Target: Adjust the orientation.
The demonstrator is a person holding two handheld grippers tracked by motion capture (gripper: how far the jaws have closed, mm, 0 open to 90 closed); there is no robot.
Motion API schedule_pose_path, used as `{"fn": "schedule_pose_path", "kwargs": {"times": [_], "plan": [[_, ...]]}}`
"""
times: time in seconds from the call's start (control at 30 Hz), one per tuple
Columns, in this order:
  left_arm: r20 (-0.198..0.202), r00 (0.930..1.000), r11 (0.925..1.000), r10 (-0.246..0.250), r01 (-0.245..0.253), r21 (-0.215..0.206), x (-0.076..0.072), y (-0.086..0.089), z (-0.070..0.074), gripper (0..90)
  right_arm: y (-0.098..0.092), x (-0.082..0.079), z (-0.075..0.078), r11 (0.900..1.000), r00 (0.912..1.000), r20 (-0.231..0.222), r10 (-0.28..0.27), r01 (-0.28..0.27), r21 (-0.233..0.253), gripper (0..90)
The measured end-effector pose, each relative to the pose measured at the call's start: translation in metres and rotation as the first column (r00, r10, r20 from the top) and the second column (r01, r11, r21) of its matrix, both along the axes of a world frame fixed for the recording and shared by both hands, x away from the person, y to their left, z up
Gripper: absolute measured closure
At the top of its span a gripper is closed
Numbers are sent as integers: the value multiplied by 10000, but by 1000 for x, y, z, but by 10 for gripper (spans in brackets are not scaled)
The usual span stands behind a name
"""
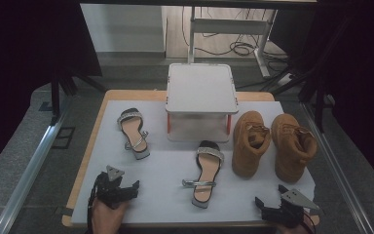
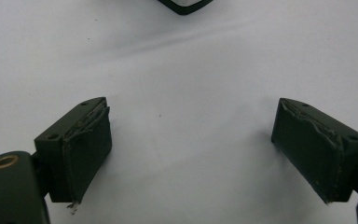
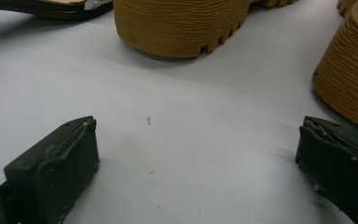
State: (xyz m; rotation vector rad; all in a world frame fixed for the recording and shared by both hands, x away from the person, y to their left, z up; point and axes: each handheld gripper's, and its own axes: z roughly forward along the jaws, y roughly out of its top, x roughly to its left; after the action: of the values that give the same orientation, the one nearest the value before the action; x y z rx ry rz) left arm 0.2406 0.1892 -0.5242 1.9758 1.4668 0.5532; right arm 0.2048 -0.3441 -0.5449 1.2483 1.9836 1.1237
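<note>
The left gripper, jaws spread and empty, rests on the white table sheet at the near left. Beyond it lies a black open-toed sandal with silver straps; its twin, the second silver-strapped sandal, lies at centre. A white lidded plastic box stands behind them. To the right stand a tan lace-up ankle boot and its twin, the second tan boot. The right gripper, jaws likewise released, rests just short of them.

Count: two sandals, two boots, one box.

Handling, as judged: the sandals are light, with stiff soles and slippery straps; grip the sole edge or heel. The boots are heavier, with soft uppers; grip the ankle collar.
</note>
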Motion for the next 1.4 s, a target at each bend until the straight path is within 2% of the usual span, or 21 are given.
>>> {"fn": "schedule_pose_path", "kwargs": {"times": [1.0, 1.07, 1.13, 1.4], "plan": [[57, 10000, 10000, -57, 57, 14, -1, 0, 0, 130, -1, -1, -2, 9999, 9999, 129, 32, -34, 103, 0], [121, 9998, 9999, -164, 164, 15, -2, 0, 1, 156, -1, -1, -1, 9999, 9999, 129, 29, -30, 100, 0], [282, 9992, 9996, -281, 282, -41, -4, 0, 2, 244, -1, -1, -1, 10000, 9999, 120, 40, -41, 90, 0], [315, 9990, 9994, -310, 314, -118, -4, -1, 3, 411, -1, -1, -1, 9999, 9999, 118, 46, -47, 90, 0]]}}
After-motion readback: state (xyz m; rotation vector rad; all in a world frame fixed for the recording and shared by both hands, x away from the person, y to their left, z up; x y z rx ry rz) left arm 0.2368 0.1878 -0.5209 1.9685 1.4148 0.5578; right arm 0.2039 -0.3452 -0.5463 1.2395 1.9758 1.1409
